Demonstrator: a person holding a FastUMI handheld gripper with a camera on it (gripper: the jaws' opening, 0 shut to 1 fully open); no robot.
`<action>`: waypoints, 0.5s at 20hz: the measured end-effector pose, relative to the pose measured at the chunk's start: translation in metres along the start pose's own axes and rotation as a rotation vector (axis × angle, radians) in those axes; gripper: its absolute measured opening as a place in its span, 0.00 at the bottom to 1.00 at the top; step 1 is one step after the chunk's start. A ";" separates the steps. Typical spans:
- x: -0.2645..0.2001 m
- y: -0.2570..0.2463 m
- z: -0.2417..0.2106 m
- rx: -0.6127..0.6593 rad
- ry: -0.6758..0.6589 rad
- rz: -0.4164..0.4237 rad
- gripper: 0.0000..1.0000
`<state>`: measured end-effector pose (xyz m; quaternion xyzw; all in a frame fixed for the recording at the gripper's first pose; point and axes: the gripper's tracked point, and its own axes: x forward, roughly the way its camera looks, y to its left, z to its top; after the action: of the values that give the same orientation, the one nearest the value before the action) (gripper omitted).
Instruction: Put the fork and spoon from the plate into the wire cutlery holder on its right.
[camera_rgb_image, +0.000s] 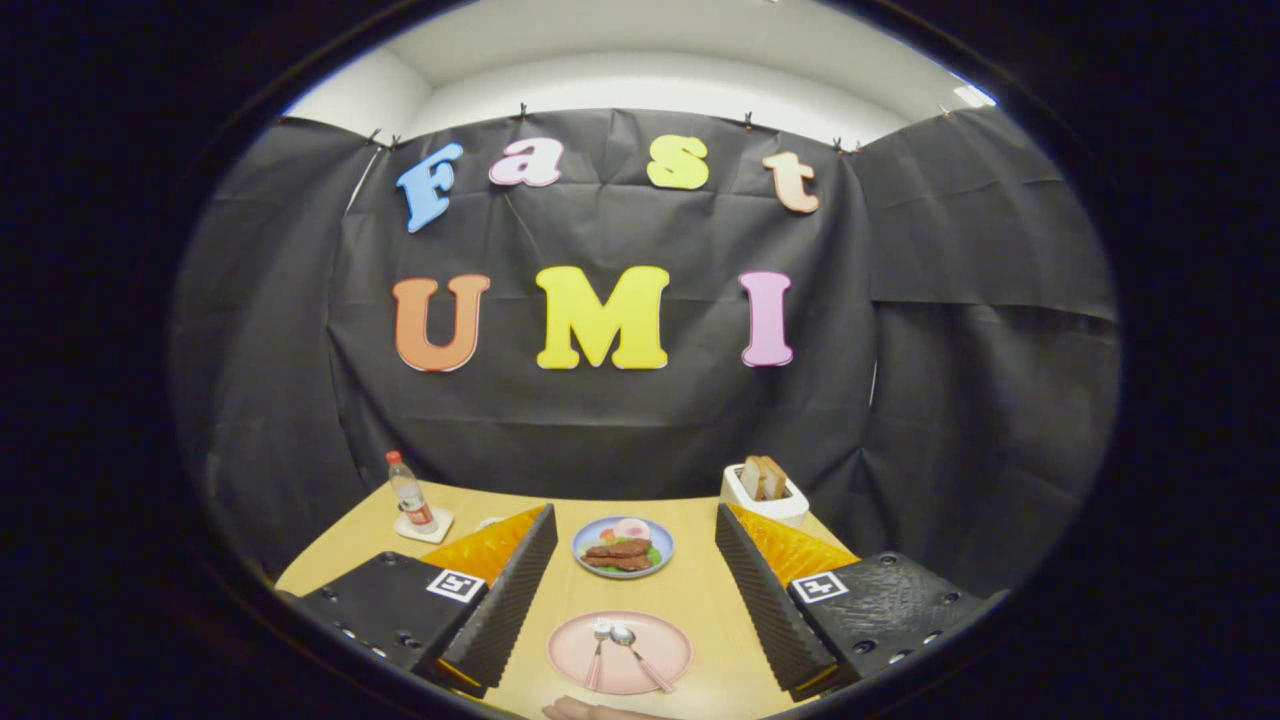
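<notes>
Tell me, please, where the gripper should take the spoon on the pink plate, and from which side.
Probably at the pink handle of the spoon, from above: it lies flat on the pink plate, beside the fork. The open gripper would straddle the thin handle crosswise.

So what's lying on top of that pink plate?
A fork and a spoon lie on the pink plate, between the open gripper's fingers. Whatever is beneath them is covered.

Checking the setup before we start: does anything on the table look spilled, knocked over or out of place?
Nothing stands out. The fork and spoon lie on the pink plate, between the open gripper's fingers. The food plate, bottle and toaster stand upright beyond.
</notes>
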<state>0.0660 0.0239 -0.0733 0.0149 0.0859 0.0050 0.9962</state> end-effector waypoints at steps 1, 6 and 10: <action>0.009 0.001 -0.010 -0.003 0.020 0.008 0.95; 0.045 -0.005 -0.074 -0.056 0.139 0.032 0.96; 0.065 -0.013 -0.133 -0.086 0.240 0.057 0.96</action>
<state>0.1078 0.0151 -0.2156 -0.0260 0.2038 0.0386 0.9779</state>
